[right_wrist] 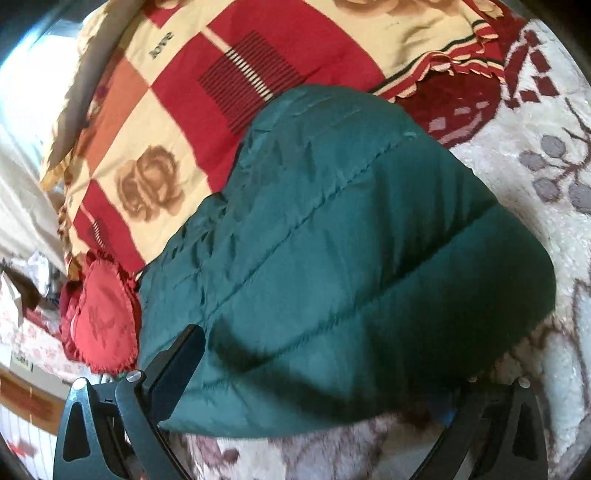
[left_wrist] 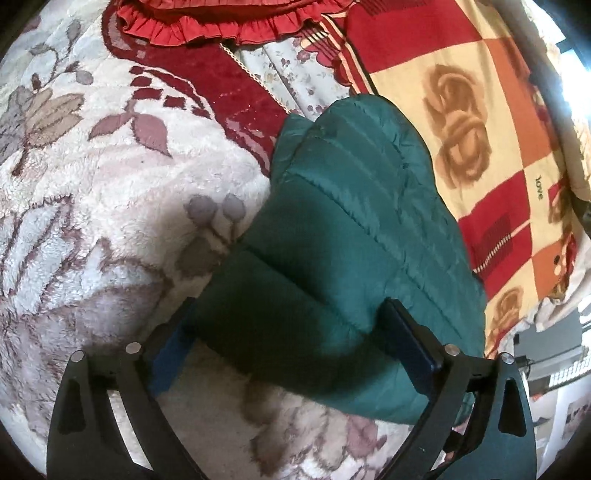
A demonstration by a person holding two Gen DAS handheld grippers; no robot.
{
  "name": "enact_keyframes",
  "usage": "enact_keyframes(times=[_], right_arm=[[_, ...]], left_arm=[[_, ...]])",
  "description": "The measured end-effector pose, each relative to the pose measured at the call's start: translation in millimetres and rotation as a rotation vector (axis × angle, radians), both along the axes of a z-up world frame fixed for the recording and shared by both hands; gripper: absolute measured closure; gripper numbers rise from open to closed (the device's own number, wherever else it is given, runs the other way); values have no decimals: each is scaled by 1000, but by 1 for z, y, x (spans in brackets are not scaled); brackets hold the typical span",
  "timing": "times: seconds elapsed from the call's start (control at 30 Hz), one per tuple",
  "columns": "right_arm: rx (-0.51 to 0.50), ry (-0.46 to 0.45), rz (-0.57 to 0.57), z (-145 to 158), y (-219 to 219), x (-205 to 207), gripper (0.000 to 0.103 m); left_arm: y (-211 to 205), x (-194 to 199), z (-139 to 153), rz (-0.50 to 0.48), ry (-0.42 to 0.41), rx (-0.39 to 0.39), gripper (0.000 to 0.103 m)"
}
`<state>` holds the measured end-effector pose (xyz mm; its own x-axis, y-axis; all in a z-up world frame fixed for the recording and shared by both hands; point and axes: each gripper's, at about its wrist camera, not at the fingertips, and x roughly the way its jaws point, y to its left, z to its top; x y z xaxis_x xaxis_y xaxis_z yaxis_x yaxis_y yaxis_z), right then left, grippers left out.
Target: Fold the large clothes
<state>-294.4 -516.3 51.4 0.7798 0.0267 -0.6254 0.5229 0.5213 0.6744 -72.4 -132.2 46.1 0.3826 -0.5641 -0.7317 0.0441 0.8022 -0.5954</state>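
The left gripper (left_wrist: pixel 291 332) has its jaws spread wide, with a thick roll of the green quilted jacket (left_wrist: pixel 354 221) lying between them — fabric fills the gap. The right gripper (right_wrist: pixel 325 373) also straddles the jacket (right_wrist: pixel 332 240); one finger shows at lower left, the other is mostly hidden under the padding. The jacket lies bunched mid-frame on the fluffy floral blanket (left_wrist: pixel 92 184), its far edge over the red-and-cream checked blanket (right_wrist: pixel 166 110). A red ruffled cushion (left_wrist: pixel 229 18) sits at top.
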Motion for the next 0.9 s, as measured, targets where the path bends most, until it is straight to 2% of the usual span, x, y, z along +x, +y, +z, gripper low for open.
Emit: enact_keyframes(times=[0.03,0.07,0.1,0.13,0.17,0.23,0.27,0.33,0.47,0.73,0.9], right_arm=[[5,2,-7,0,-1,1,0],[7,0,-15,1,-2,1,10],[2,3,-22,2,-3,0,19],[1,4,-27,3,-4,-2,37],[1,-3,-31,4,-4,-4,50],[-28,-19,-34,14,-3,-11,64],[-43,-22,-27,18,-1,-13,70],[-89,-25,-1,32,7,-17,73],[-160,-15,44,54,24,-30,77],[-118,-10,82,71,61,-99,77],[-102,39,97,58,88,-136,76]], left_arm=[[-1,1,0,0,2,4,5],[-2,1,0,-5,4,7,5],[-3,1,1,-16,3,8,11],[-3,1,2,-28,0,4,24],[-2,0,4,-40,-6,-1,31],[-1,-2,10,-57,-29,4,51],[0,-4,14,-68,-45,10,55],[2,-6,20,-77,-65,14,65],[13,-18,36,-98,-92,6,68],[49,-80,60,-218,-126,43,68],[66,-116,48,-242,-114,118,68]])
